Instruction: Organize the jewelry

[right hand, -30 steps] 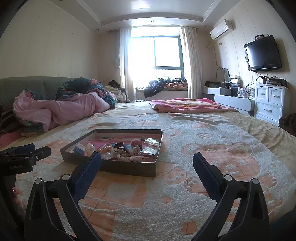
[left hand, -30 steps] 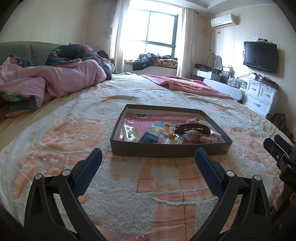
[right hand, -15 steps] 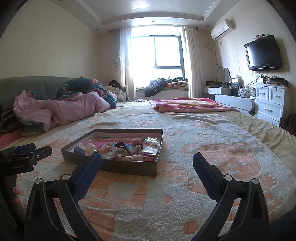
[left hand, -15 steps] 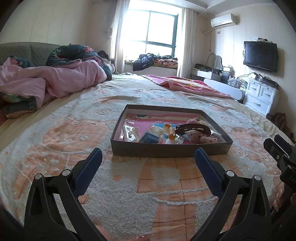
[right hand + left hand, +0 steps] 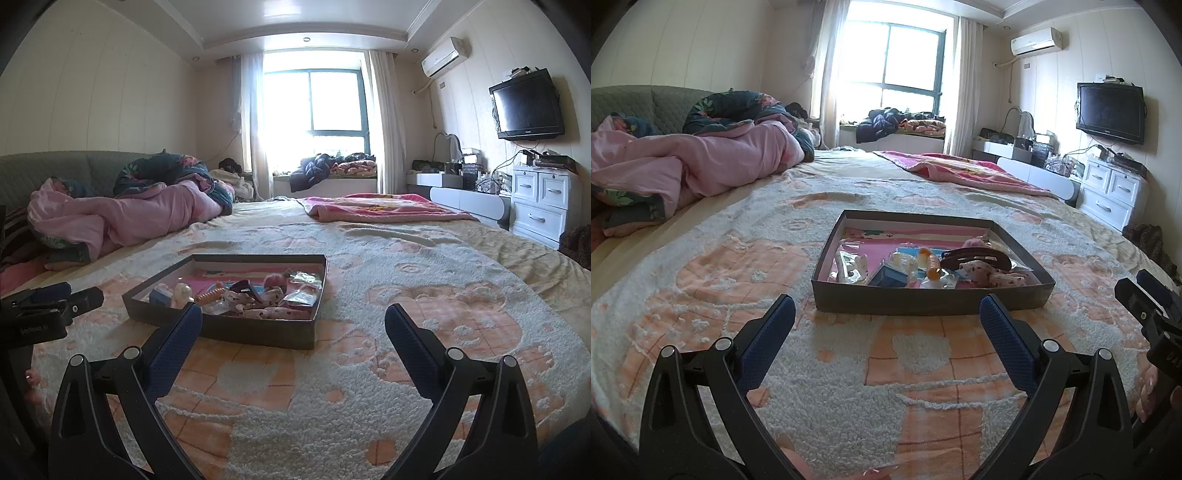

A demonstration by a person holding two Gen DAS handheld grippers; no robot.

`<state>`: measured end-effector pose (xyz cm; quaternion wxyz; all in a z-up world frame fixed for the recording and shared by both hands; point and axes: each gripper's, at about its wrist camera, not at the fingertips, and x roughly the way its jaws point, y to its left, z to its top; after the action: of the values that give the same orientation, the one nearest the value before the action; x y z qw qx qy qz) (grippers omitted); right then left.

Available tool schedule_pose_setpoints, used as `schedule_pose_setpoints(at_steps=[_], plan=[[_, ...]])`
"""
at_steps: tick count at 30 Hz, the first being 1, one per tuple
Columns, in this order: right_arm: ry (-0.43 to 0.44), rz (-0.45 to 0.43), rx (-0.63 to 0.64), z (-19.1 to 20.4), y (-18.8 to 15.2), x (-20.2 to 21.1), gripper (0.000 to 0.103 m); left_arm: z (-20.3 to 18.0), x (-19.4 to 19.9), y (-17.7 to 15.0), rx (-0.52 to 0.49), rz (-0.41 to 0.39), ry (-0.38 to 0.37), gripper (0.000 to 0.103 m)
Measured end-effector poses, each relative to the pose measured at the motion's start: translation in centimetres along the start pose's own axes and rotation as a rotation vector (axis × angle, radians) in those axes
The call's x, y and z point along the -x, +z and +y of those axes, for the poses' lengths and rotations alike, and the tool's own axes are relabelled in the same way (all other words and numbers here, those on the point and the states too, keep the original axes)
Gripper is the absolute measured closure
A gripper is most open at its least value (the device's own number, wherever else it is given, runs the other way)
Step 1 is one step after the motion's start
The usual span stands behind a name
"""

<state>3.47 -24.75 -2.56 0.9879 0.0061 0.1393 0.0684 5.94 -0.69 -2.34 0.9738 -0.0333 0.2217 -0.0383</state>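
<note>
A shallow dark grey box lies on the bed's blanket, also in the right wrist view. It holds several small items: a brown hair clip, an orange spiral piece, a blue little box, clear packets and spotted pink fabric. My left gripper is open and empty, just in front of the box. My right gripper is open and empty, to the right of the box's near corner.
A pink quilt heap lies at the left by the green headboard. A pink blanket lies far right. White drawers and a wall television stand beyond the bed's right edge.
Both grippers have edged slightly forward and up; the box looks a little nearer. Nothing was taken hold of.
</note>
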Motion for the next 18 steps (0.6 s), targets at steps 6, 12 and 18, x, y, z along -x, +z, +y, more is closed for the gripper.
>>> schedule_pose_setpoints(at_steps=[6, 12, 18], plan=[[0.004, 0.0, 0.001, 0.12, 0.05, -0.05, 0.007, 0.01, 0.04, 0.06, -0.001, -0.002, -0.001, 0.011], [0.005, 0.0, 0.0, 0.1, 0.06, -0.06, 0.007, 0.03, 0.04, 0.04, 0.0, -0.002, 0.0, 0.011], [0.005, 0.0, 0.0, 0.11, 0.05, -0.05, 0.006, -0.02, 0.05, 0.03, -0.001, -0.003, 0.001, 0.011]])
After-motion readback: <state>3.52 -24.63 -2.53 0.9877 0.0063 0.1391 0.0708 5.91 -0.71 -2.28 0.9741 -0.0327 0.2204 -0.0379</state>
